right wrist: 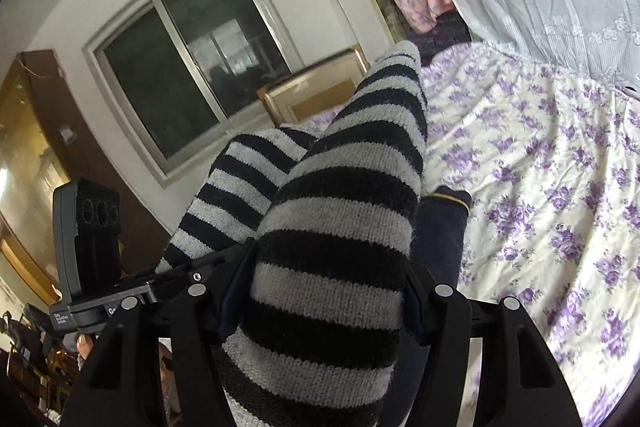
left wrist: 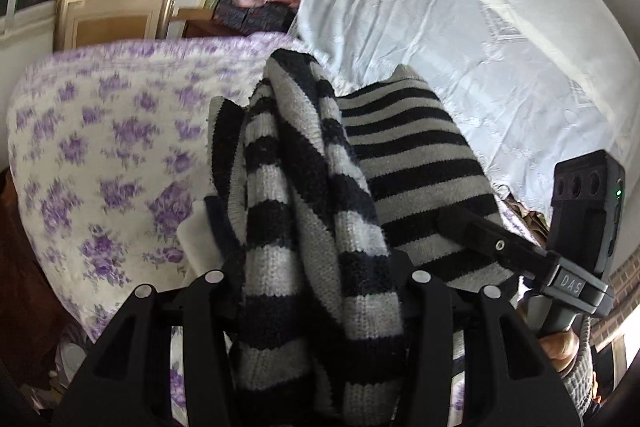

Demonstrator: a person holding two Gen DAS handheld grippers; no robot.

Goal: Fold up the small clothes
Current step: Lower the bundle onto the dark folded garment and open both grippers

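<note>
While both grippers' fingers clamp bunched folds, the striped sweater point(left wrist: 304, 187) hangs between them above the floral bedspread point(right wrist: 540, 167).

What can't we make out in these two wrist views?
- Left wrist: left gripper fingertips buried under the striped knit garment.
- Right wrist: right gripper pads hidden by the same knit; dark cloth behind it mostly covered.
- Both: garment type unclear; floral bedsheet motion-blurred.

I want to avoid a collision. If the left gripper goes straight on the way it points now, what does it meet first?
Probably the flowered bedspread. The left gripper is shut on the striped knit, which hides the line ahead, so depth is unclear.
</note>
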